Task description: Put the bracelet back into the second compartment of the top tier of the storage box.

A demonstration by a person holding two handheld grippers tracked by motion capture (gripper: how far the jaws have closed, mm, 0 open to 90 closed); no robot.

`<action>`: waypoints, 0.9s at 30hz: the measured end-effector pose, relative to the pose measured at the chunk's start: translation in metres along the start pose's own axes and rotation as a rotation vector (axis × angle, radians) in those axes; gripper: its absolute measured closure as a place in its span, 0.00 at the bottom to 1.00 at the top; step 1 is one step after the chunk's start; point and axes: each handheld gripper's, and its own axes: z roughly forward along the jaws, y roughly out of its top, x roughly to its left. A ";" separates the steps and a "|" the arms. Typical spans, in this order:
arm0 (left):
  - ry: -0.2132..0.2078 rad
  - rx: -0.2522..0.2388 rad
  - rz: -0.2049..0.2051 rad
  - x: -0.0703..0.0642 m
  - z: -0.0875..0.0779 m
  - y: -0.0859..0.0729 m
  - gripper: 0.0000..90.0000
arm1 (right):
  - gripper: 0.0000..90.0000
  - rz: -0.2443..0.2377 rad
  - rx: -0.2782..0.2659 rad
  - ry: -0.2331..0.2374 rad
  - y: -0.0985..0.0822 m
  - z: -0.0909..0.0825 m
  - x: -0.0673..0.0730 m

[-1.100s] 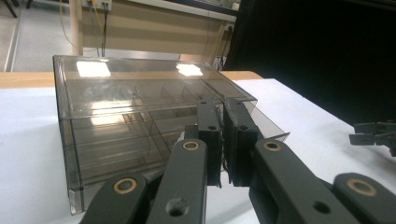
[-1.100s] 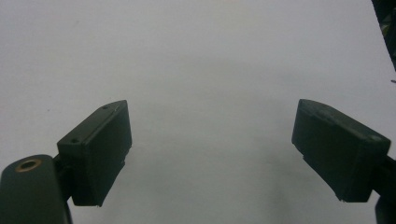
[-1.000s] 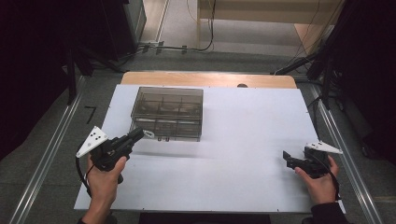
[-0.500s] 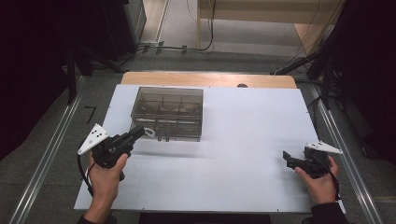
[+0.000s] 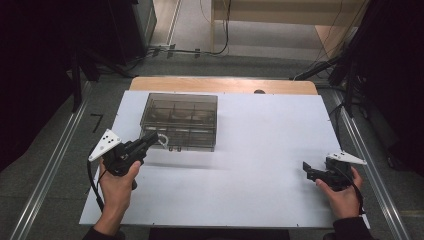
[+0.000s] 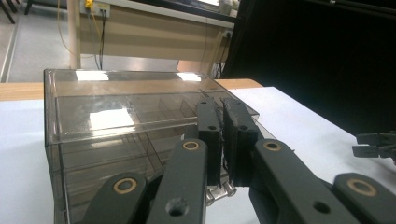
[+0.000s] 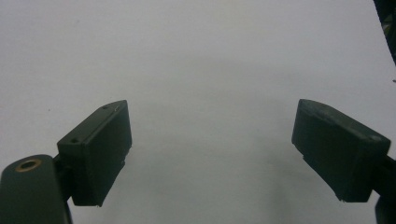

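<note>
A smoky clear plastic box (image 5: pixel 180 117) with inner dividers and its lid down sits at the back left of the white tabletop (image 5: pixel 265 145). My left gripper (image 5: pixel 151 136) is shut, its tips right at the box's front wall near a small pale latch (image 5: pixel 163 140). In the left gripper view the two pads (image 6: pixel 208 128) stand pressed together in front of the box (image 6: pixel 116 116), above a metal clasp (image 6: pixel 218 191); I cannot tell whether they touch the box. My right gripper (image 5: pixel 306 167) rests low at the right front, open, with only bare white surface between its fingers (image 7: pixel 210 135).
A wooden strip (image 5: pixel 220 85) runs along the table's far edge, with floor cables and a desk behind it. Metal rails (image 5: pixel 50 170) flank both sides. The right gripper (image 6: pixel 376 144) appears far off in the left gripper view.
My left gripper has edged a little forward and right, toward the box front. The right hand has kept still.
</note>
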 end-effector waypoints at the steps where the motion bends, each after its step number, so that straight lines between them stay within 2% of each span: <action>1: 0.001 -0.001 -0.002 0.000 0.001 0.000 0.97 | 0.12 0.000 0.001 0.000 0.000 0.000 0.000; 17: 0.004 0.008 0.001 0.004 0.022 0.001 0.97 | 0.12 -0.001 0.002 0.002 0.000 0.000 0.000; 27: 0.019 0.037 0.000 0.010 0.034 -0.003 0.97 | 0.12 0.001 0.006 0.003 0.000 0.001 0.000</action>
